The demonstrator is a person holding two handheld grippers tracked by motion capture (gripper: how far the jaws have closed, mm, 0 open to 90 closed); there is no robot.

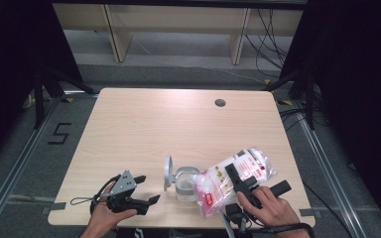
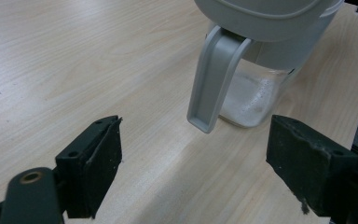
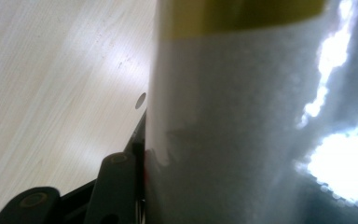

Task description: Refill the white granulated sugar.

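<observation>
A clear jar (image 1: 184, 187) with some white powder in its bottom stands near the table's front edge, its grey hinged lid (image 1: 167, 172) flipped up on the left. My right gripper (image 1: 239, 178) is shut on a clear plastic bag (image 1: 212, 191) of white grains with a red label, held tilted with its low end at the jar's mouth. In the right gripper view the bag (image 3: 242, 130) presses against one of the fingers (image 3: 116, 182). My left gripper (image 1: 149, 188) is open just left of the jar. Its view shows the jar (image 2: 251, 102) and the lid's clasp (image 2: 214, 79) ahead of the gripper (image 2: 196, 163).
The wooden table (image 1: 178, 124) has a round cable hole (image 1: 220, 102) near its far right. Behind it stand wooden furniture legs and loose cables on the floor. Dark curtains hang on both sides.
</observation>
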